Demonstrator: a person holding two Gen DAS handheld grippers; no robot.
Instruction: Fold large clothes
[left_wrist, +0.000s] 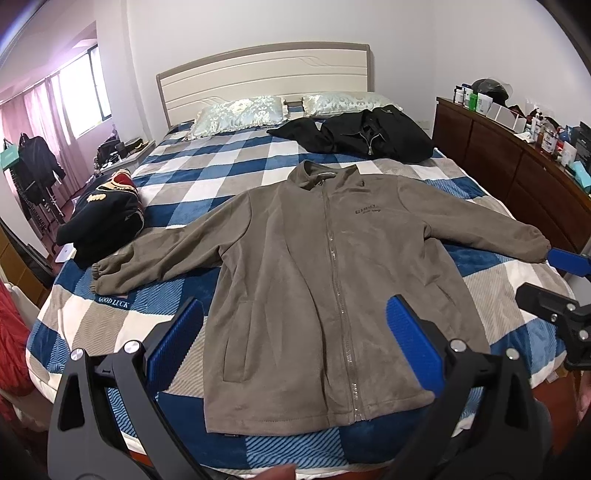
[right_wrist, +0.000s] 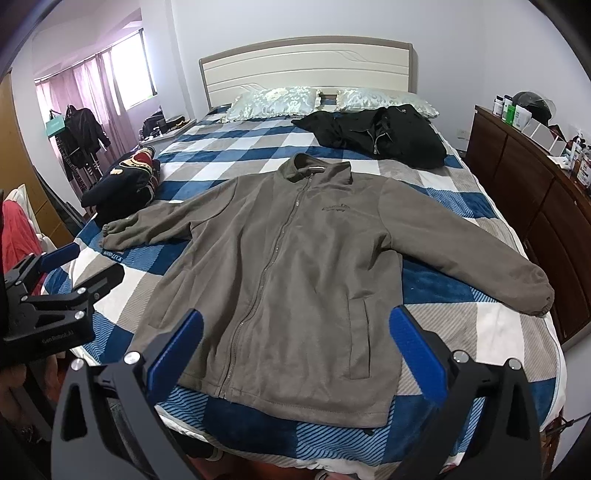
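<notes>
A large grey-brown zip jacket (left_wrist: 295, 266) (right_wrist: 295, 273) lies flat and face up on the checked blue, white and grey bedspread (left_wrist: 207, 173) (right_wrist: 236, 147). Its zip is closed and both sleeves are spread sideways. My left gripper (left_wrist: 295, 332) hovers open over the jacket's lower left half, blue pads (left_wrist: 177, 332) wide apart with nothing between them. It also shows in the right wrist view as the left gripper (right_wrist: 83, 267), near the left sleeve cuff. My right gripper (right_wrist: 299, 343) is open above the lower right half, empty. In the left wrist view the right gripper (left_wrist: 554, 277) sits by the right cuff.
A black zip jacket (left_wrist: 369, 136) (right_wrist: 380, 133) lies crumpled near two pillows (left_wrist: 240, 114) at the headboard. A folded black garment with red and white patches (left_wrist: 107, 210) (right_wrist: 125, 181) rests on the bed's left edge. A wooden dresser (left_wrist: 517, 173) with bottles lines the right side.
</notes>
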